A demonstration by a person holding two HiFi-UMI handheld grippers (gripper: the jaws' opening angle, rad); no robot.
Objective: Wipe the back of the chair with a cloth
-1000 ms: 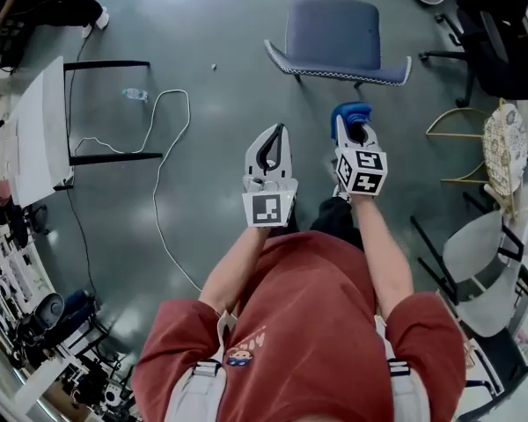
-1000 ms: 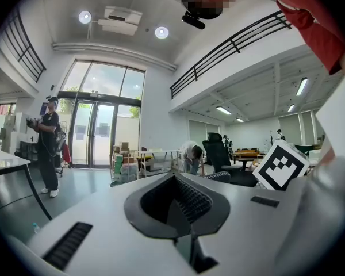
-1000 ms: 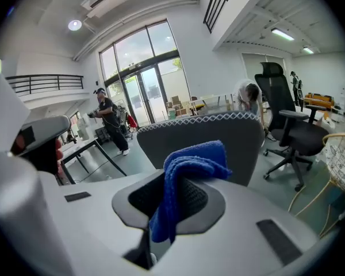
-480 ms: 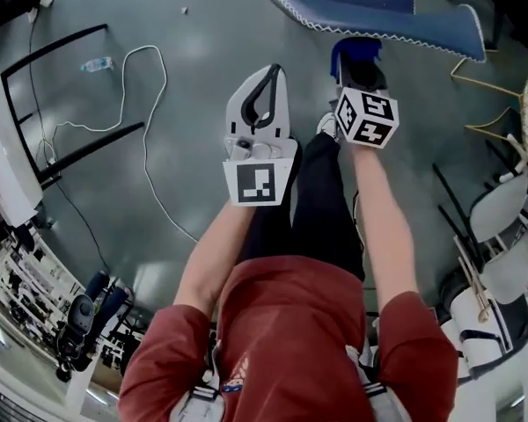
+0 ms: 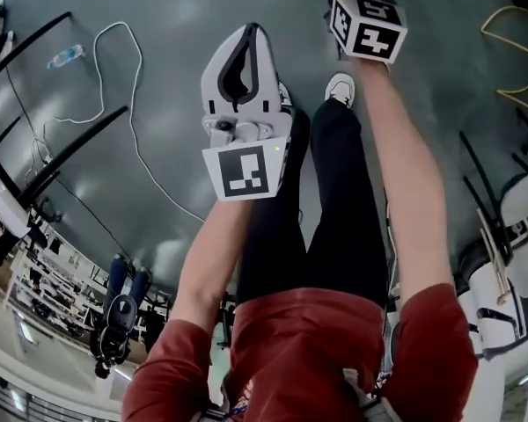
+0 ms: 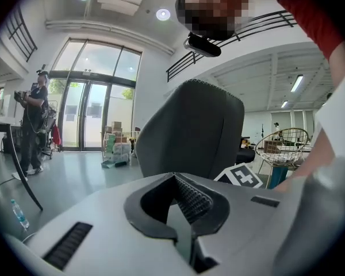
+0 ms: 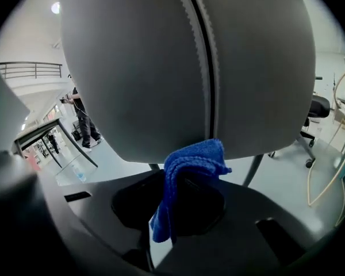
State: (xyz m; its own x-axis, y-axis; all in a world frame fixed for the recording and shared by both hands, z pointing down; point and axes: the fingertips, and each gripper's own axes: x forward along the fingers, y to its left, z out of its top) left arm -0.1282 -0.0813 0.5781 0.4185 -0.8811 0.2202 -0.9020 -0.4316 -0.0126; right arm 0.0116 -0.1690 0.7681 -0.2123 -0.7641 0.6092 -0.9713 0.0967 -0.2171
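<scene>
Gripping, right hand-held gripper (image 7: 178, 195): jaws clamped on blue cloth (image 7: 192, 160), its bunched top at the lower edge of the chair back (image 7: 184, 68).
Left hand-held gripper (image 6: 175, 180): jaws drawn together, empty, facing the chair back.

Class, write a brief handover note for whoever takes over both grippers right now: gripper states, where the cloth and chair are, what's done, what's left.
Left gripper: jaws shut, empty.
Right gripper: jaws shut on the blue cloth, at the chair back lower edge; contact unclear.
Done: cloth gripped and at the chair.
Left: wipe across the whole back.
</scene>
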